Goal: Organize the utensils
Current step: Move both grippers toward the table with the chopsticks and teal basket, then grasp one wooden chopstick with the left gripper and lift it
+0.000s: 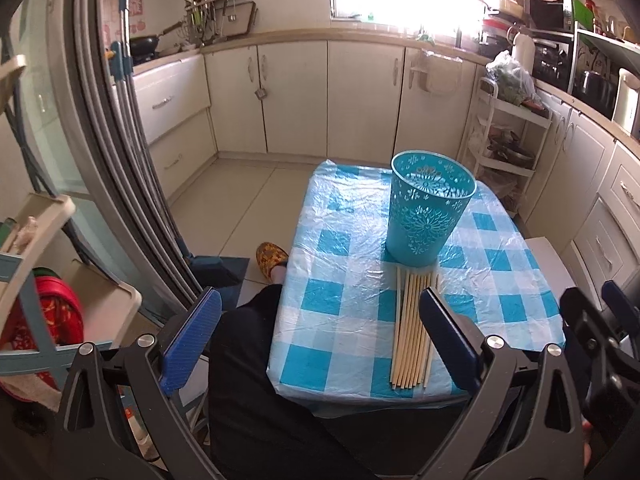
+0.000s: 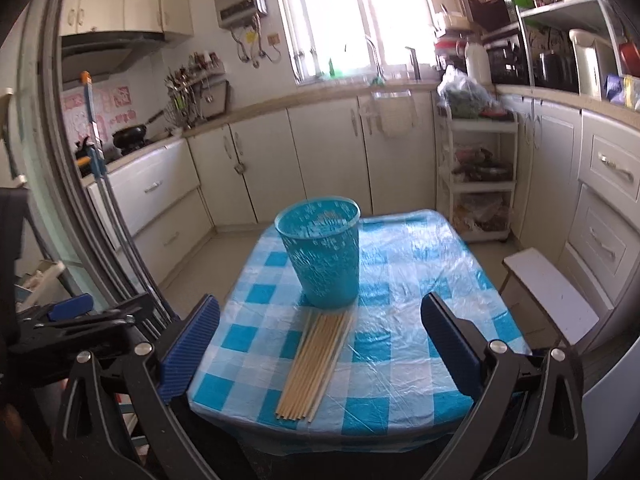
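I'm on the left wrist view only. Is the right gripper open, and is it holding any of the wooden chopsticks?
Observer: The right gripper is open and empty. The bundle of wooden chopsticks lies flat ahead of it, between its fingers.
Operator: What stands right of the table?
Observer: A white low stool, apart from the blue-checked table.
Operator: Anything on that stool?
Observer: Nothing shows on its top.

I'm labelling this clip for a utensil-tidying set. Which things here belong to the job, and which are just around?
Job:
- bundle of pale wooden chopsticks lying flat
- upright turquoise perforated plastic holder
- left gripper and right gripper, both open

Just around:
- blue-and-white checked plastic tablecloth
- white tiered trolley
- black wok
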The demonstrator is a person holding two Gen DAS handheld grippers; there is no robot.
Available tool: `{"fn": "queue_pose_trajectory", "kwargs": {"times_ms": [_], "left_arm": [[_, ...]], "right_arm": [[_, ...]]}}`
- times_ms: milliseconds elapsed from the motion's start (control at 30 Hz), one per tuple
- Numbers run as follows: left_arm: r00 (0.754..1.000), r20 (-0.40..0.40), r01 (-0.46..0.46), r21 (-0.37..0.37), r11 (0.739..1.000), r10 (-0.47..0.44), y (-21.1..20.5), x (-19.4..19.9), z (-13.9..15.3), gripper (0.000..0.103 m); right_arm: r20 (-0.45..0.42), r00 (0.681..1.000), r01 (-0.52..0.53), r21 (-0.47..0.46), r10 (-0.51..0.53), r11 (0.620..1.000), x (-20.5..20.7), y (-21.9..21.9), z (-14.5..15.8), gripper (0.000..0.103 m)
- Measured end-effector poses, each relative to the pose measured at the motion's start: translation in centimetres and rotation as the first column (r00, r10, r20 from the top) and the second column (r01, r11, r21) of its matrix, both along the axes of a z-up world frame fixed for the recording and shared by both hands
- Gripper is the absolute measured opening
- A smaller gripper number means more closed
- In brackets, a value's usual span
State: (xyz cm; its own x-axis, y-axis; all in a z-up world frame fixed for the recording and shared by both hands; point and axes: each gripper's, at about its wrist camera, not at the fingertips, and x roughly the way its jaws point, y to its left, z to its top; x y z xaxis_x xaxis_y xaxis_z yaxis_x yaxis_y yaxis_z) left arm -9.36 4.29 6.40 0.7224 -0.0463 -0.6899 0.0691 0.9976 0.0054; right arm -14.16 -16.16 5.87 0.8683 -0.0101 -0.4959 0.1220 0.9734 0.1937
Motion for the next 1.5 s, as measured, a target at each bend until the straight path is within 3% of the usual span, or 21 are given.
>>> {"fn": "queue_pose_trajectory", "kwargs": {"times_ms": [133,233,433,567,833,1100,1167,1500], "left_arm": [[0.997,-0.07,0.028,0.004,1.0,-0.028,-0.8,2.4,-2.4,0.094],[0.992,-0.117,0.044,0.016,0.999,-0.042,-1.6,4.2,-4.3,0.094],[0.977,-0.199,0.077,0.004,0.997,-0.074,-2.9,7.9,-8.3,0.093],[0.963,-0.255,0.095,0.008,0.995,-0.09,-3.7,9.9,-10.6,0.093],[0.946,-0.307,0.115,0.012,0.993,-0.106,-5.7,13.3,-14.2,0.093],[0.925,-0.366,0.133,0.054,0.99,-0.104,-8.0,17.1,-18.5,0.093],[0.921,-0.373,0.14,0.057,0.989,-0.109,-8.5,17.6,-19.0,0.093],[0.921,-0.369,0.165,0.071,0.984,-0.128,-9.8,18.9,-20.3,0.092]], "right_arm": [[-0.161,0.987,0.013,0.061,-0.003,0.998,3.5,-1.1,-4.0,0.097],[-0.219,0.976,0.007,0.067,0.008,0.998,5.5,-1.5,-6.4,0.094],[-0.348,0.935,-0.029,0.096,0.061,0.995,10.0,-1.7,-11.7,0.048],[-0.388,0.918,-0.047,0.101,0.082,0.994,12.0,-1.0,-13.9,0.034],[-0.43,0.901,-0.054,0.039,0.066,0.998,13.9,-1.4,-16.0,0.029],[-0.421,0.9,-0.128,-0.016,0.109,0.992,14.4,-1.6,-16.2,0.023],[-0.423,0.899,-0.131,-0.003,0.117,0.991,14.6,-2.0,-16.2,0.018],[-0.445,0.876,-0.214,-0.012,0.186,0.977,15.4,-3.4,-16.3,0.01]]}}
